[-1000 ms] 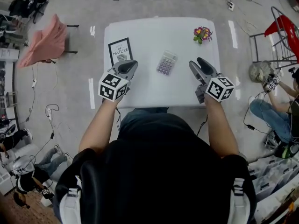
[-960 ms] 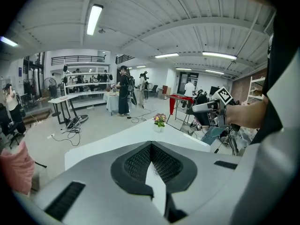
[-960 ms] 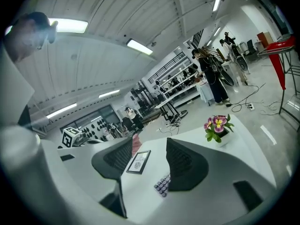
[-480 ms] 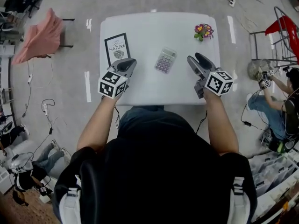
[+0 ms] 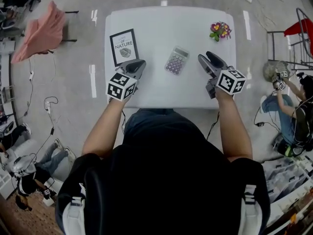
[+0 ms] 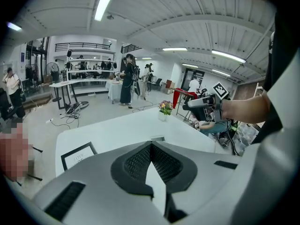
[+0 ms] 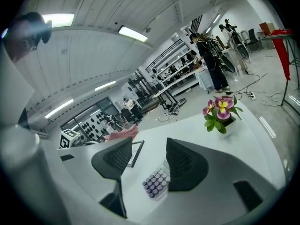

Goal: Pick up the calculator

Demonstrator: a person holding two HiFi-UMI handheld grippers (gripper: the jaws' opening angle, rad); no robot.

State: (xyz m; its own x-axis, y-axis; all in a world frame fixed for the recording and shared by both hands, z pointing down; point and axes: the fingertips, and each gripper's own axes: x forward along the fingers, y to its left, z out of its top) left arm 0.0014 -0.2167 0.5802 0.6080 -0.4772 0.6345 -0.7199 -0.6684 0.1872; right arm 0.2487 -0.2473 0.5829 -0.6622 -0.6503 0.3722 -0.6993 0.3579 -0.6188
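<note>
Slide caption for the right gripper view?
Open right gripper aimed at the calculator on the white table, potted flowers beyond.

Framed card on white table, black capitals reading "OF NATURE", smaller line above it too small to read, calculator key markings illegible

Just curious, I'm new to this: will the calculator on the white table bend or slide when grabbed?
The calculator looks like a flat hard slab, so probably stiff. Lying flat on the smooth table, it may skid if nudged.
</note>
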